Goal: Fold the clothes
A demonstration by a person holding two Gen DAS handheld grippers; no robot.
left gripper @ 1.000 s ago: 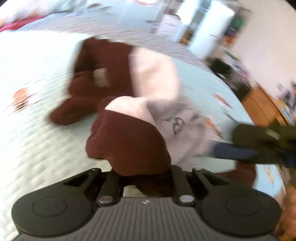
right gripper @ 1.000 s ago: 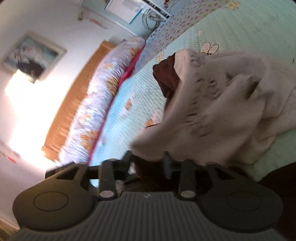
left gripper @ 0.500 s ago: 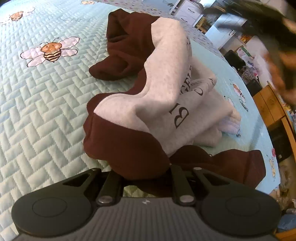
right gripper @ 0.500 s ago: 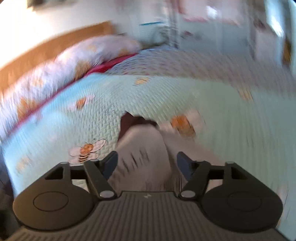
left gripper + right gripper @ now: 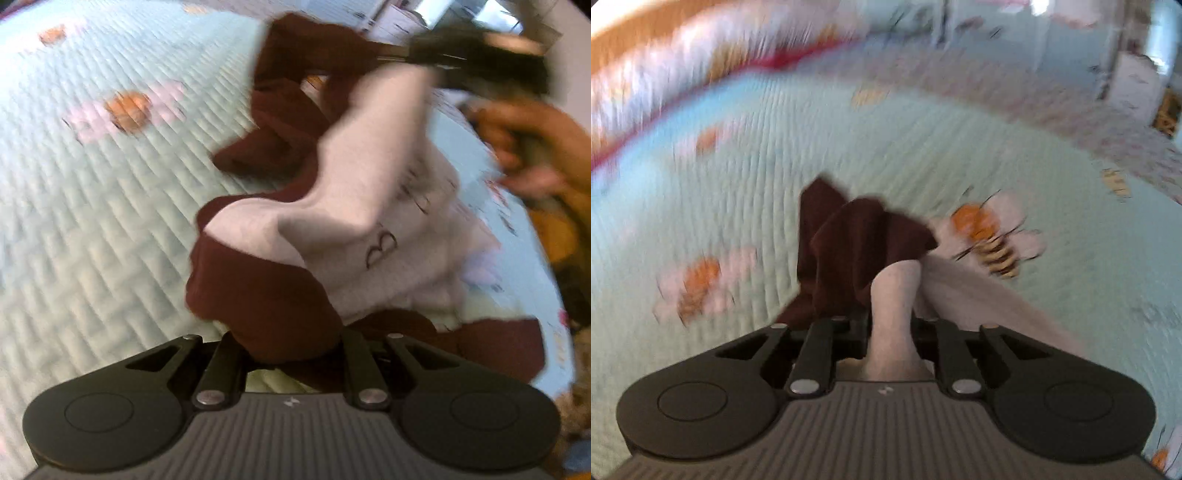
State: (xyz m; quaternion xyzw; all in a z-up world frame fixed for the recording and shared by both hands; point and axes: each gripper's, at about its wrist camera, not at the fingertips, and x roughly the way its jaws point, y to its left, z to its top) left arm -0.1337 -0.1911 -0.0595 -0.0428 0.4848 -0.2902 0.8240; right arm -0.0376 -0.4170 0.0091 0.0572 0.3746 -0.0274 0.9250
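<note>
The sweatshirt (image 5: 354, 206), grey with maroon sleeves and dark lettering, is bunched up on the bed's pale blue quilt (image 5: 110, 229), which has bees printed all over it. The left gripper (image 5: 288, 343) has its jaws pinched tight on a maroon cuff. The right gripper (image 5: 890, 332) is closing its jaws on a grey fold that sits right between them, maroon cloth just beyond. A hand (image 5: 524, 147) is blurred off to the side.

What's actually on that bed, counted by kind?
Maroon-and-grey sweatshirt: 1
Hand-held grippers pinching it: 2, left hand-held gripper and right hand-held gripper
Bee-print quilt: 1
Total: 4
</note>
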